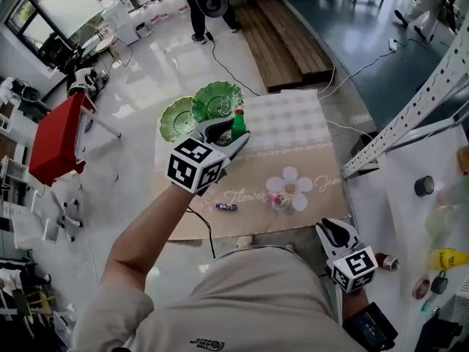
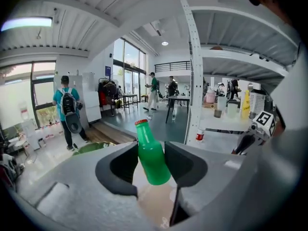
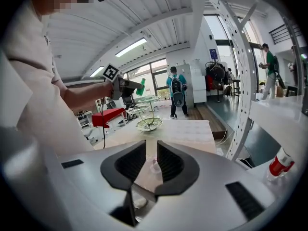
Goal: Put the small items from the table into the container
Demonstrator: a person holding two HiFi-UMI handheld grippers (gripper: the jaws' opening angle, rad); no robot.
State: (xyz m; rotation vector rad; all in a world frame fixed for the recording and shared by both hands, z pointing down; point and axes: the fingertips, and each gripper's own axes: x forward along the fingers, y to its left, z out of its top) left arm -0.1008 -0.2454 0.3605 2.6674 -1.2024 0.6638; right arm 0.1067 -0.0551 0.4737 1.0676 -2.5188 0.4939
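My left gripper (image 1: pixel 234 135) is raised above the table and shut on a small green bottle with a red cap (image 1: pixel 238 125). The left gripper view shows the bottle (image 2: pixel 152 157) upright between both pads. Just beyond it stands a tiered stand of green glass dishes (image 1: pixel 211 105), whose dish (image 2: pixel 90 147) also shows under the jaws. A small purple item (image 1: pixel 226 207) and a clear pinkish item (image 1: pixel 280 201) lie on the beige flower tablecloth (image 1: pixel 293 152). My right gripper (image 1: pixel 331 231) hovers at the table's near right corner, jaws a narrow gap apart with nothing between them (image 3: pixel 151 159).
A white perforated shelf frame (image 1: pixel 410 134) stands right of the table. A white surface at the far right carries a yellow item (image 1: pixel 448 258) and a red-capped can (image 1: pixel 387 262). A red stand (image 1: pixel 57 139) sits at the left. People stand at the back.
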